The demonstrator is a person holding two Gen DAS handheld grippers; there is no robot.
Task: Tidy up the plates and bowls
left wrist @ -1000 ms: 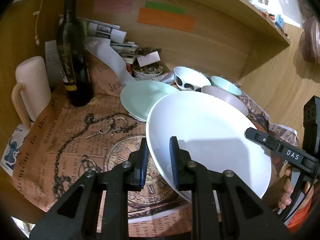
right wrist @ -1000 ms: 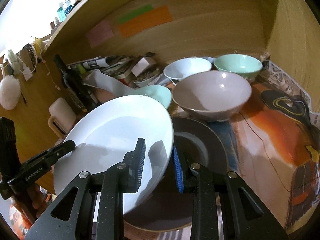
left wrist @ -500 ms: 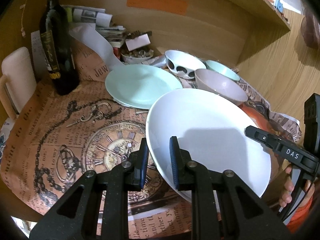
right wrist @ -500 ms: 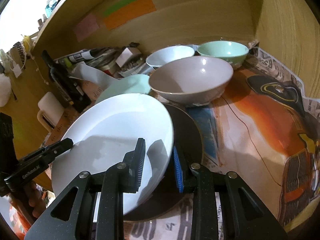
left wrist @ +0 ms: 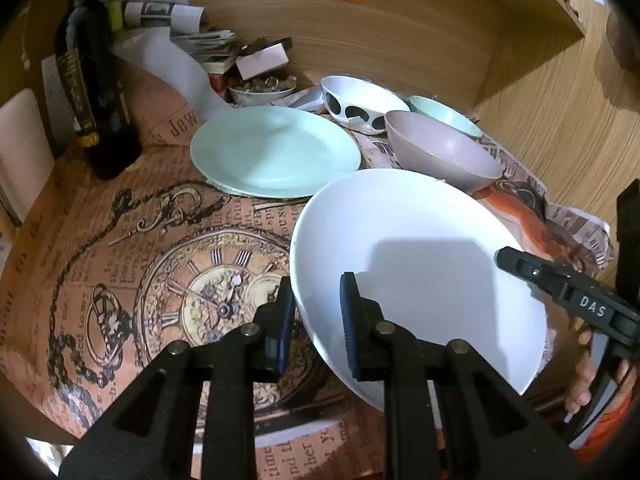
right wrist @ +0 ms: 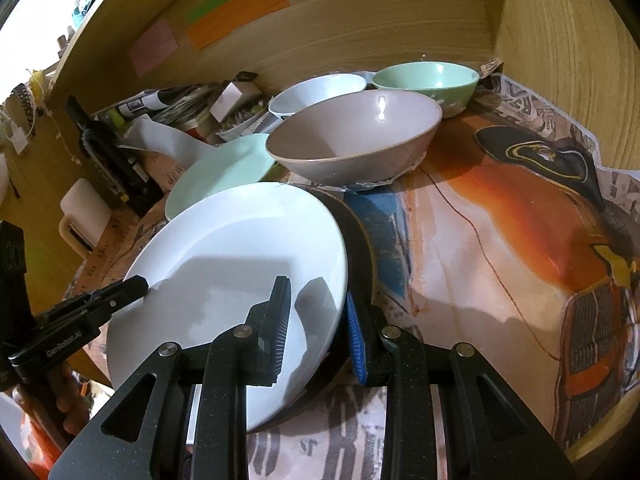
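White plate: the white plate (left wrist: 416,264) (right wrist: 224,264) was held tilted above the paper-covered table, its left edge between the left claw's fingers and its right edge between the right claw's fingers.
Left claw: the left claw (left wrist: 316,316) pinched the plate's near-left rim, one pad under the rim and one on the upper face; it also showed at the left edge of the right wrist view (right wrist: 120,296).
Right claw: the right claw (right wrist: 318,328) pinched the plate's right rim, one pad on the plate's face and the blue pad behind its edge; its finger labelled DAS reached onto the rim in the left wrist view (left wrist: 532,272).
Dark plate: a dark plate (right wrist: 360,248) lay on the table directly under the white plate's right side.
Green plate: a pale green plate (left wrist: 276,150) (right wrist: 224,168) lay flat on the table just beyond the white plate.
Bowls: a grey-pink bowl (left wrist: 440,152) (right wrist: 356,140) stood just behind the white plate; a white bowl with dark spots (left wrist: 360,102) (right wrist: 316,92) and a green bowl (left wrist: 444,116) (right wrist: 428,80) stood behind it, near the wooden back wall.
Table cover: printed paper with a pocket-watch picture (left wrist: 132,240) covered the table.
Left side: a dark bottle (left wrist: 92,80) stood upright, near the green plate, with a pale mug (right wrist: 80,216) beside it.
Back wall: an orange paper strip (right wrist: 236,16) was stuck to the wood, above a pile of papers and a small dish of odds and ends (left wrist: 262,84).
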